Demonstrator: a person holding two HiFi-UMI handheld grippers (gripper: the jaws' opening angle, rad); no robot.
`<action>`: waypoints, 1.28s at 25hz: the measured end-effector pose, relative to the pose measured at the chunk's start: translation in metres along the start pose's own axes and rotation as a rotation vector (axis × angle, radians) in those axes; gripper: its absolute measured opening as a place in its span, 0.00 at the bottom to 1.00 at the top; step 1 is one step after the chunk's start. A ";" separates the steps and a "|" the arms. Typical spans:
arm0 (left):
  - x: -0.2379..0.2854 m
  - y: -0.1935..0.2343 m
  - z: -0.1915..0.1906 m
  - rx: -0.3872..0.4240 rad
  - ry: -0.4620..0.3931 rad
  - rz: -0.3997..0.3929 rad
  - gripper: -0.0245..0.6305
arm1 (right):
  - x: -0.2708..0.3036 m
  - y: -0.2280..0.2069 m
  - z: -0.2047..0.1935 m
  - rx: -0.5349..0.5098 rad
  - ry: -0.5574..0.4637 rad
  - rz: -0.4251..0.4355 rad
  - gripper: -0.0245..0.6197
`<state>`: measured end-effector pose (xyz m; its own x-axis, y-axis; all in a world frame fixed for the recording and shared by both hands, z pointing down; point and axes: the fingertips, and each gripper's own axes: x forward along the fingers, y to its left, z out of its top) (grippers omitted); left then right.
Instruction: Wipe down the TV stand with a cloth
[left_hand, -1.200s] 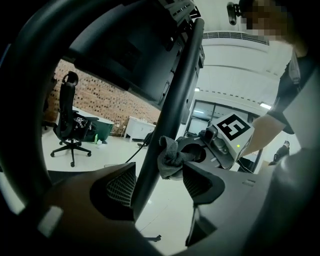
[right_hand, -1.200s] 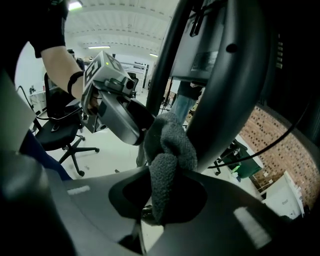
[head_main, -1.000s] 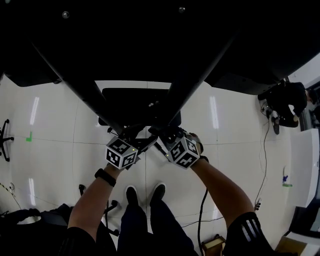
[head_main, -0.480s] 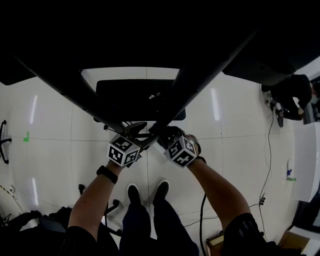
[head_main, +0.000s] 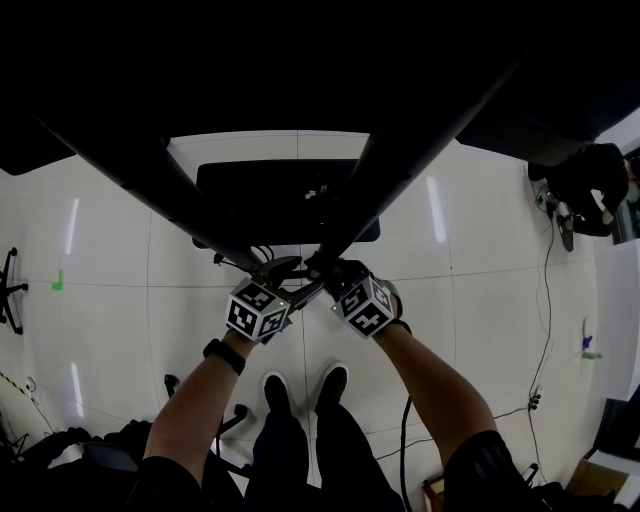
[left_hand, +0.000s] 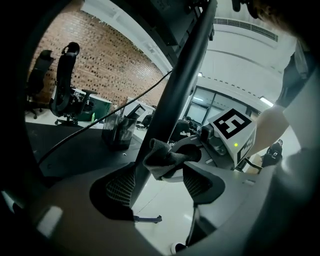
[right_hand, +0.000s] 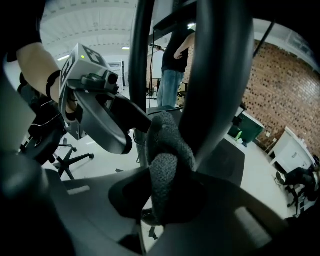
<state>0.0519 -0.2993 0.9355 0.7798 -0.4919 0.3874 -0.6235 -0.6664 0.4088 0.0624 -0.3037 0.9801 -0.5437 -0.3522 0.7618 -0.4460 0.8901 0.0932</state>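
Observation:
The TV stand's black slanted strut (head_main: 400, 150) runs down to where both grippers meet, above its dark base plate (head_main: 250, 195). My right gripper (head_main: 325, 266) is shut on a grey cloth (right_hand: 167, 145), which is pressed against the strut (right_hand: 215, 75). In the left gripper view the cloth (left_hand: 162, 157) is bunched against the strut (left_hand: 175, 95). My left gripper (left_hand: 159, 176) stands open, its jaws either side of the strut's lower part, with nothing gripped. In the head view the left gripper (head_main: 283, 270) sits right beside the right one.
A second black strut (head_main: 150, 180) slants off to the left. The person's shoes (head_main: 275, 390) stand on the white tiled floor just below the grippers, with a cable (head_main: 405, 440) beside them. An office chair (left_hand: 65, 80) and a dark container (left_hand: 119, 132) lie beyond the stand.
Both grippers stay together at the strut, almost unmoved. The head view has shifted, so the struts, base plate and shoes sit a little differently in the frame.

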 end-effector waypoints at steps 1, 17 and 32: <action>-0.004 -0.003 0.001 0.000 -0.003 -0.003 0.53 | -0.005 0.004 0.002 0.011 -0.010 0.001 0.11; -0.181 -0.126 0.119 0.081 -0.222 -0.020 0.53 | -0.217 0.058 0.138 0.155 -0.391 -0.124 0.11; -0.338 -0.247 0.170 0.272 -0.326 -0.024 0.52 | -0.398 0.135 0.220 0.172 -0.581 -0.188 0.11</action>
<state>-0.0480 -0.0642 0.5631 0.7986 -0.5963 0.0812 -0.6008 -0.7823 0.1643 0.0622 -0.1071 0.5488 -0.7205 -0.6408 0.2651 -0.6533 0.7554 0.0506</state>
